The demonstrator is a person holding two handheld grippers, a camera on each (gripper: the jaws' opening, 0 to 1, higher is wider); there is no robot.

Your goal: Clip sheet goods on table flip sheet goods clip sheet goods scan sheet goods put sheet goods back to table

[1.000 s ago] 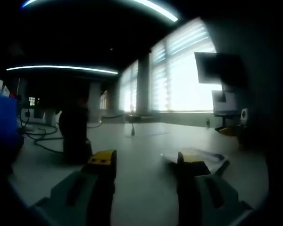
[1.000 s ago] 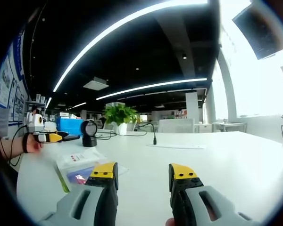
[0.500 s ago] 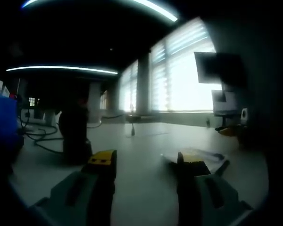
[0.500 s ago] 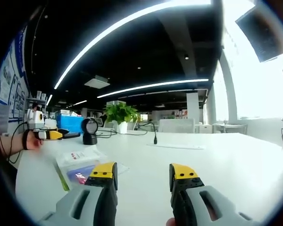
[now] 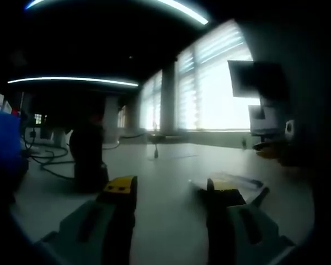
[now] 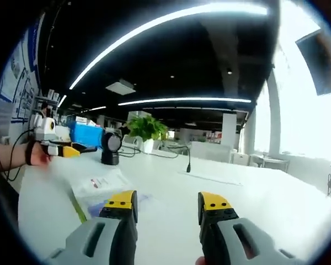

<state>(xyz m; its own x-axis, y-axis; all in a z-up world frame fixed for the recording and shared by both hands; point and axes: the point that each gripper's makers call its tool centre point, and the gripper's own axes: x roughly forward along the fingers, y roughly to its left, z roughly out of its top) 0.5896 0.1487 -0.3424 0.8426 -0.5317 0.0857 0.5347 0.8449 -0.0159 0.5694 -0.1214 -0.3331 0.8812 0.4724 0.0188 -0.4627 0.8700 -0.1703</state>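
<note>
Open-plan office: long white table (image 6: 276, 204), ceiling light strips (image 6: 171, 19), potted plant (image 6: 147, 128), blinded windows (image 5: 215, 83), wall monitor (image 5: 256, 77), cables (image 5: 44, 160).

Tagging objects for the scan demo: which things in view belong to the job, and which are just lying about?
Job:
sheet goods, flat on the table
scanner
right hand-held gripper, open
left hand-held gripper, open

Lying about:
plant
blue box
cables
</note>
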